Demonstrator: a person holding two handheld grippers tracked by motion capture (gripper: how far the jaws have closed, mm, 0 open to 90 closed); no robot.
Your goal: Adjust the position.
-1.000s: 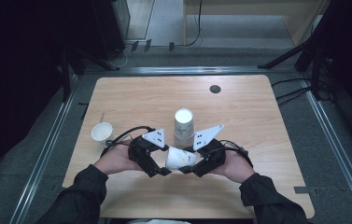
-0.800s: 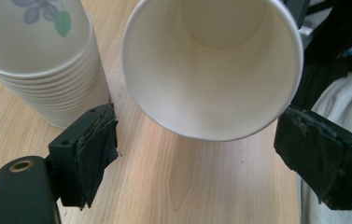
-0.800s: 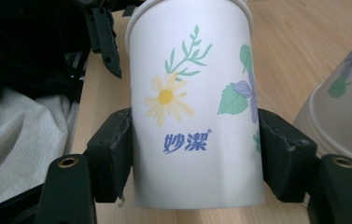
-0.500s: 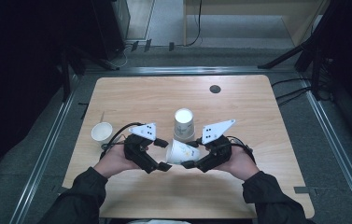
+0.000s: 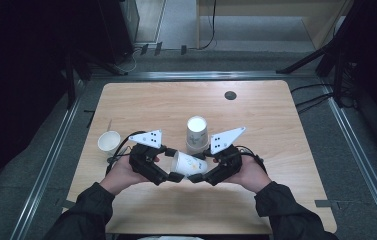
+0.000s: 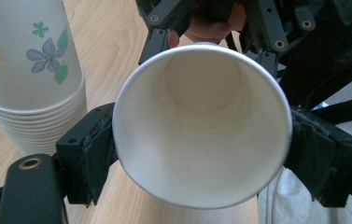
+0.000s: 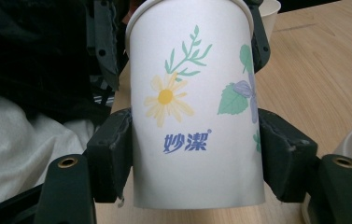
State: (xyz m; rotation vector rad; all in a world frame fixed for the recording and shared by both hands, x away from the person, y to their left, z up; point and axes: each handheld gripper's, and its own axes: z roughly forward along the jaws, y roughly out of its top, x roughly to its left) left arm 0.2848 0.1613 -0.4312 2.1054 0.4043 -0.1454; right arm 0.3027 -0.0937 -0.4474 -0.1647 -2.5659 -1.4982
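Held level between the two claws, above the near middle of the light wooden table [image 5: 276,115]: a single white paper cup printed with a yellow daisy, green sprigs and blue lettering [image 5: 190,164], lying on its side with its open mouth toward the left gripper [image 5: 172,176] and its closed base toward the right gripper [image 5: 198,175].

Left gripper: black padded jaws set on either side of the cup's rim, pads against the wall near the mouth; jaws just been closing, with the cup between them, and now grasping it at the rim end. Seen from the left gripper view, straight into the white inside of the cup [image 6: 201,121], round bottom visible at the far end.

Right gripper: jaws clenched on the lower body of the cup [image 7: 197,107], one pad pressed to each side, just under the printed flower and lettering.

Just beyond the two claws, nearly touching the plates on top of them: an upside-down stack of white floral paper cups [image 5: 196,134], standing on the table. Well off to the far side of the left gripper: a lone upright white paper cup [image 5: 109,143], mouth up.
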